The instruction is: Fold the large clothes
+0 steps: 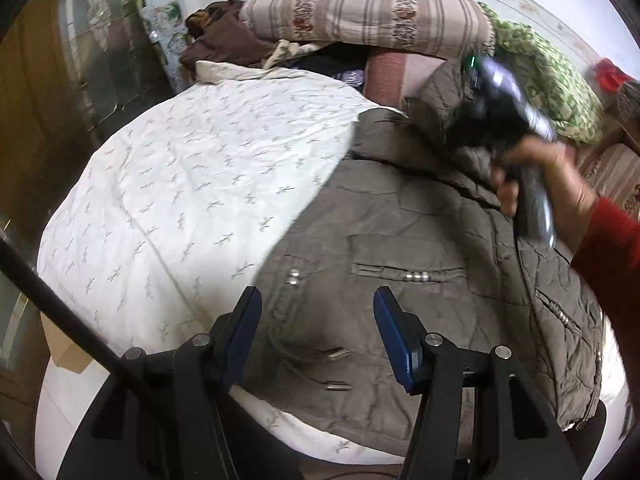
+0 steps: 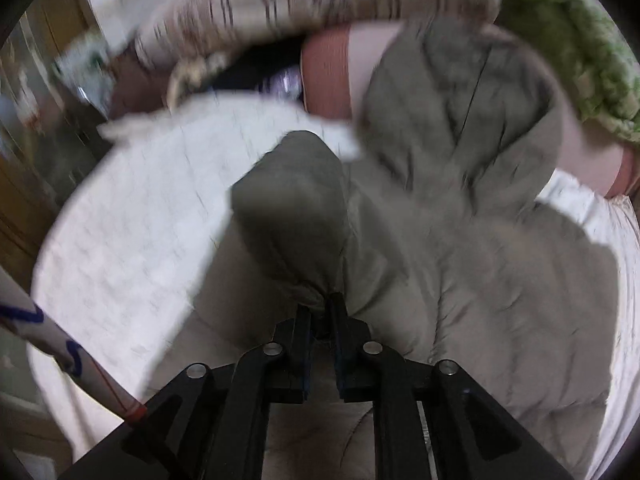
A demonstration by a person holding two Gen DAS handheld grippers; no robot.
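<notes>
Pinching a bunched fold of the olive padded jacket [image 2: 460, 220], the right gripper [image 2: 320, 312] has its jaws nearly together, the cloth caught between the pads and lifted in a dark hump just ahead of them; this view is heavily blurred. The left gripper [image 1: 316, 300] hangs with its blue-padded fingers [image 1: 394, 332] standing about half apart and nothing between them, poised above the jacket's lower front near the metal snaps and a zipped pocket. In the left view the right gripper [image 1: 500, 108] shows as a dark blur over the jacket's upper part, held by a hand [image 1: 548, 184] in a red sleeve [image 1: 612, 264].

The jacket lies spread on a white bedspread [image 1: 180, 184] with a small sprig print, covering its right side and reaching the near edge. Beyond it, at the head of the bed, a striped floral pillow [image 1: 360, 12] rests on a pinkish one, with a brown garment [image 1: 224, 36] heaped to its left and a green patterned blanket [image 1: 544, 68] to its right. A dark rod [image 1: 60, 312] crosses the lower left of the left view, and a wooden wardrobe [image 1: 28, 120] stands beside the bed.
</notes>
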